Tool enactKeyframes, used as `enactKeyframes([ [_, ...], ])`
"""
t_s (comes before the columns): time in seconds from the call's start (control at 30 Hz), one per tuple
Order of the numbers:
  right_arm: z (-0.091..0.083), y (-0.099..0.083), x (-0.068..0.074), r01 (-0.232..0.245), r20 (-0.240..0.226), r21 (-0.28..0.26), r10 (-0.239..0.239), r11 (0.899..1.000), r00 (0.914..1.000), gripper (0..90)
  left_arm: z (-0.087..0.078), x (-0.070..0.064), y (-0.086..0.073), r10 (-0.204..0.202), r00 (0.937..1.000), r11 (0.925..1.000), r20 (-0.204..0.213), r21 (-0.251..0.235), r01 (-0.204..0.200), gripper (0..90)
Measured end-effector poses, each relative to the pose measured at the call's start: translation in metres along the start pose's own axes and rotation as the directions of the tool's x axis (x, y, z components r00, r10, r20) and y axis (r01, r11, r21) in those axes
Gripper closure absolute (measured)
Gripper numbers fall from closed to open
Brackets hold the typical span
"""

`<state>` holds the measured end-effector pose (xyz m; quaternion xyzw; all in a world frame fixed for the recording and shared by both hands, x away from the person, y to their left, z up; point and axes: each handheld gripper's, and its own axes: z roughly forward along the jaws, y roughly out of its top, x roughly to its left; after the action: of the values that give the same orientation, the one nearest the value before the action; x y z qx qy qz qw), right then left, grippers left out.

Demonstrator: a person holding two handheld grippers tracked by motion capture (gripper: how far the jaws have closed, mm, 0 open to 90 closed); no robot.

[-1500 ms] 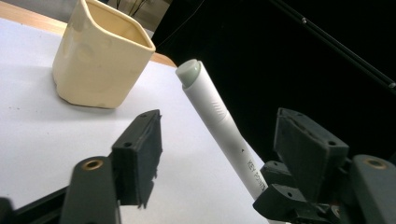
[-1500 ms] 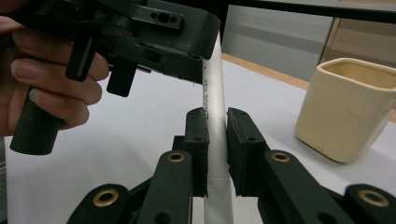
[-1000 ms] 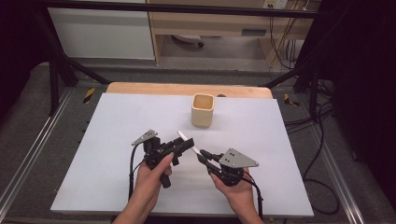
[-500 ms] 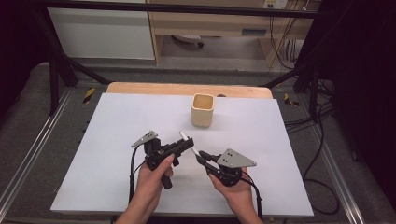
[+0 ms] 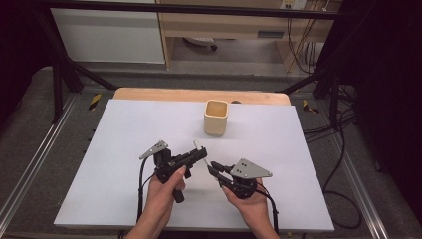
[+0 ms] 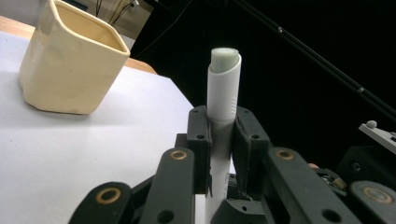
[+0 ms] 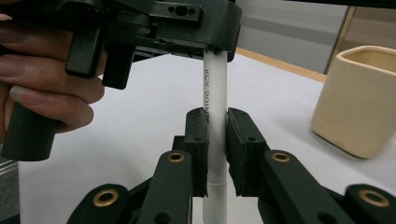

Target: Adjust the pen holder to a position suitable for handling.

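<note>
A white pen (image 5: 197, 145) with a pale cap end is held just above the white table sheet (image 5: 119, 129) by both grippers. My left gripper (image 5: 200, 155) is shut on its upper part, and in the left gripper view the capped end (image 6: 224, 84) sticks up past the pads (image 6: 199, 140). My right gripper (image 5: 213, 166) is shut on the barrel lower down. In the right gripper view the printed barrel (image 7: 215, 88) runs up from its pads (image 7: 240, 140) into the left gripper's body (image 7: 187, 21). A cream square cup (image 5: 216, 117) stands open and upright behind both grippers.
The wooden table edge (image 5: 149, 94) runs along the back of the sheet. Metal rails (image 5: 30, 164) flank the table, and cables (image 5: 343, 149) hang at the right. The cup (image 6: 70, 60) is close ahead in the left gripper view and at the right (image 7: 359, 102) in the other.
Both hands have drifted very slightly, the left gripper a little to the right. Both grippers keep their hold on the pen.
</note>
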<state>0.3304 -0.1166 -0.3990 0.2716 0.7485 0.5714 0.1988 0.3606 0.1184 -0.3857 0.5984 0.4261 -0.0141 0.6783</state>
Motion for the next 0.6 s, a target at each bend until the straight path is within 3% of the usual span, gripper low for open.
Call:
enactKeyframes([
  [0.6, 0.0011, -0.0023, -0.0007, -0.02, -0.034, 0.01, 0.021, 1.0, 0.9992, 74.7, -0.0028, -0.0025, 0.0003, 0.072, 0.9973, 0.9974, -0.012, 0.005, -0.072, 78.6],
])
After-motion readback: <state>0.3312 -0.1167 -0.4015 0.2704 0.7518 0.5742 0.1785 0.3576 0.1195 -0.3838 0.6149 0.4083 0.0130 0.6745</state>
